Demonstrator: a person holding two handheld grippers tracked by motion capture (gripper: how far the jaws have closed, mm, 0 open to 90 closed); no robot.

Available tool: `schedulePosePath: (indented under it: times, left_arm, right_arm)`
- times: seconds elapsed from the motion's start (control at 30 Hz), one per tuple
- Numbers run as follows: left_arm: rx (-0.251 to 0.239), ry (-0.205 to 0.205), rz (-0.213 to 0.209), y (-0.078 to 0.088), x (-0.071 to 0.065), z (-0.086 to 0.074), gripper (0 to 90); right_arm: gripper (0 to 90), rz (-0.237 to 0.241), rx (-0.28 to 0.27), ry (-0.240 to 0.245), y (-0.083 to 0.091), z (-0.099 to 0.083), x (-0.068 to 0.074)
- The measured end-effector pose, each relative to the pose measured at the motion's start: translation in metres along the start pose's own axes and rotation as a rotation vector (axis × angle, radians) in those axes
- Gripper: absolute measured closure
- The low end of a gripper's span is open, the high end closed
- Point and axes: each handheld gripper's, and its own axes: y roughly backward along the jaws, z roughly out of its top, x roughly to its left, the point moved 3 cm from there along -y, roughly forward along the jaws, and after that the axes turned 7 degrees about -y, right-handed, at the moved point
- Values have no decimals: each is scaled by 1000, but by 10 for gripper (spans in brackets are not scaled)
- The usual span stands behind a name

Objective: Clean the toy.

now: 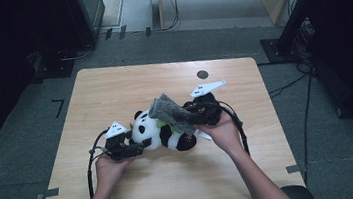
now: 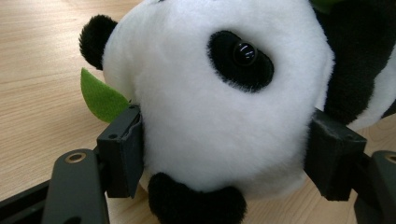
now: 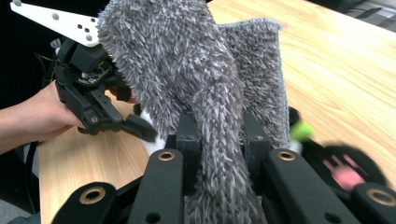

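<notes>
A black and white panda plush lies on the wooden table, head toward the left. My left gripper is shut on its head; in the left gripper view both pads press into the white head, one from each side, beside a green leaf. My right gripper hovers over the panda's body, shut on a shaggy grey cloth. The right gripper view has the cloth pinched between the jaws and hanging in front, hiding most of the panda. The panda's pink-soled foot shows at the right.
A small dark round spot marks the far side of the table. Black cables trail from both grippers toward the person. The person's left hand and my left gripper show at the left of the right gripper view. Dark stands and cables flank the table on the floor.
</notes>
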Motion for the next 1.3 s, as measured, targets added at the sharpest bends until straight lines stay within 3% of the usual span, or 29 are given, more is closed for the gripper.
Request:
schedulePosePath:
  times: [0.33,0.4,0.5,0.6,0.63,0.73,0.83,0.93,1.03,1.3]
  left_arm:
    - [-1,1,0,0,0,0,251]
    - [1,-2,0,0,0,0,251]
    - [1,0,0,0,0,0,251]
    - [0,3,-1,0,1,0,252]
    - [0,4,-1,0,1,0,253]
    - [-1,6,-3,0,1,0,259]
    - [-4,10,0,0,1,0,260]
    - [-9,20,3,0,2,1,261]
    - [-2,20,15,0,1,1,279]
    - [2,12,40,0,-1,2,340]
  right_arm:
    - [740,5,92,65,-43,12,15]
    - [702,-1,97,75,-48,12,16]
    - [563,-9,89,82,-57,13,15]
    - [592,-13,93,84,-66,14,15]
    - [670,-7,98,77,-68,14,16]
    - [745,-12,111,89,-72,18,23]
    - [754,16,124,121,-75,23,38]
    - [749,20,179,156,-86,21,50]
    - [708,11,229,163,-100,17,52]
    - [767,-42,252,213,-100,16,49]
